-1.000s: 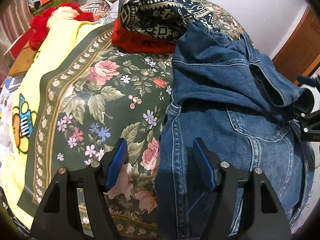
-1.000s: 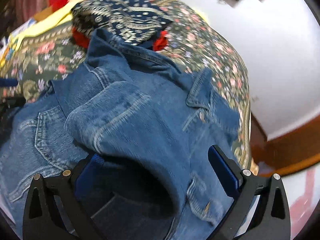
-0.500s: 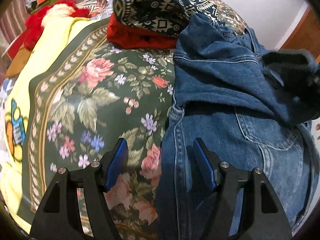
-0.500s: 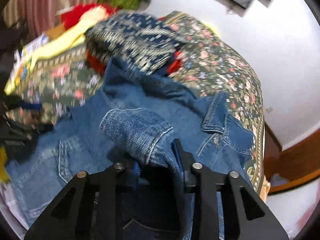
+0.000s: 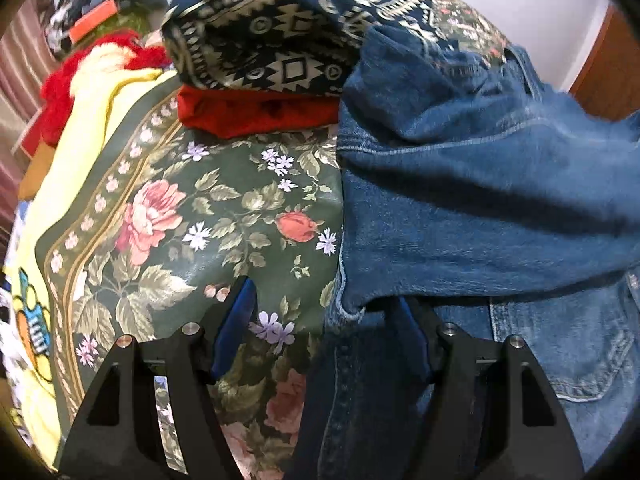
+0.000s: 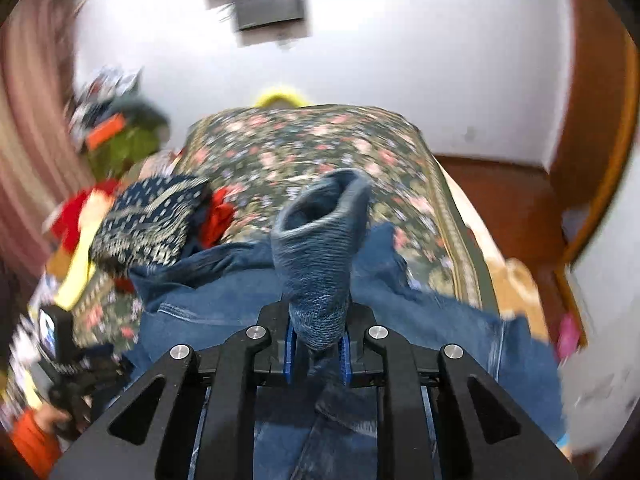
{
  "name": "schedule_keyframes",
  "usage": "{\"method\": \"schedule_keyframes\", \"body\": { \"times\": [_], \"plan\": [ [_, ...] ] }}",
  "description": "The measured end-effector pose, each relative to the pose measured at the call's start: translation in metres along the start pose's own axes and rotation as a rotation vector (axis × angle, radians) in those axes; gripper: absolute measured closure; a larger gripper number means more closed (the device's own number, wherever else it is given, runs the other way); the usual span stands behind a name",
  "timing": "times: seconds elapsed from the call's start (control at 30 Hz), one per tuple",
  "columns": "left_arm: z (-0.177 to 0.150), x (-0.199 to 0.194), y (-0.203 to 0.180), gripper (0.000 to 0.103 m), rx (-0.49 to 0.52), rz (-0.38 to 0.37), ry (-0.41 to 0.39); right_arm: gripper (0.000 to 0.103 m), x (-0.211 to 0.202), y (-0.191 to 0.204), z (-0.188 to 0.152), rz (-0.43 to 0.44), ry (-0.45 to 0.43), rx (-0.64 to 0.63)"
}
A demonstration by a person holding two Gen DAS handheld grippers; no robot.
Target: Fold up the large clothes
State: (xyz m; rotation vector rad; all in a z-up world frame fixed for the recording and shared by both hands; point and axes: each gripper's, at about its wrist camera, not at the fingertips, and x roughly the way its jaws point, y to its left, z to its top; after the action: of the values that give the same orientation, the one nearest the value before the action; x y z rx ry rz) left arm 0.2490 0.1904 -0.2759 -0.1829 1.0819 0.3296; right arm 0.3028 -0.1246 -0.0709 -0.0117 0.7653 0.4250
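A blue denim jacket (image 5: 480, 208) lies on the floral bedspread (image 5: 192, 216), filling the right half of the left wrist view. My left gripper (image 5: 324, 320) is open, its jaws straddling the jacket's left edge; a fold of denim hangs over the right finger. My right gripper (image 6: 316, 348) is shut on the jacket's sleeve cuff (image 6: 320, 240), which stands up out of the jaws, lifted above the rest of the jacket (image 6: 224, 304). The left gripper also shows in the right wrist view (image 6: 68, 360) at the lower left.
A folded navy patterned cloth (image 5: 276, 36) sits on a folded red garment (image 5: 256, 112) at the head of the bed. A yellow blanket (image 5: 80, 128) and red plush (image 5: 64, 92) lie at left. A white wall (image 6: 400, 60) and wooden trim (image 6: 592, 120) stand behind.
My right gripper has shut on the sleeve cuff and lifted it up and back. My left gripper moved forward, closer to the jacket's left edge, and stays open.
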Motion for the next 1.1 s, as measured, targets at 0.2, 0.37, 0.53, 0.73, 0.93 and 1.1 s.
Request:
{"method": "schedule_keyframes", "body": {
  "times": [0.2, 0.37, 0.53, 0.73, 0.93, 1.1],
  "plan": [
    [-0.002, 0.002, 0.001, 0.036, -0.025, 0.001, 0.008, 0.088, 0.027, -0.046, -0.046, -0.001, 0.133, 0.198],
    [-0.002, 0.003, 0.008, 0.036, -0.007, -0.022, 0.037, 0.086, 0.038, -0.068, -0.07, 0.021, 0.226, 0.261],
    [-0.004, 0.003, 0.007, 0.036, -0.011, 0.0, 0.04, 0.077, 0.03, -0.075, -0.082, 0.004, 0.225, 0.263],
    [-0.011, 0.002, -0.003, 0.036, -0.019, -0.023, 0.055, 0.047, 0.02, -0.093, -0.094, -0.011, 0.273, 0.264],
    [-0.018, -0.015, 0.0, 0.036, -0.045, -0.068, 0.067, 0.04, 0.0, -0.116, -0.098, 0.004, 0.27, 0.357],
    [-0.012, -0.05, -0.015, 0.036, 0.034, -0.096, 0.003, 0.04, -0.028, -0.128, -0.076, -0.03, 0.199, 0.325]
  ]
}}
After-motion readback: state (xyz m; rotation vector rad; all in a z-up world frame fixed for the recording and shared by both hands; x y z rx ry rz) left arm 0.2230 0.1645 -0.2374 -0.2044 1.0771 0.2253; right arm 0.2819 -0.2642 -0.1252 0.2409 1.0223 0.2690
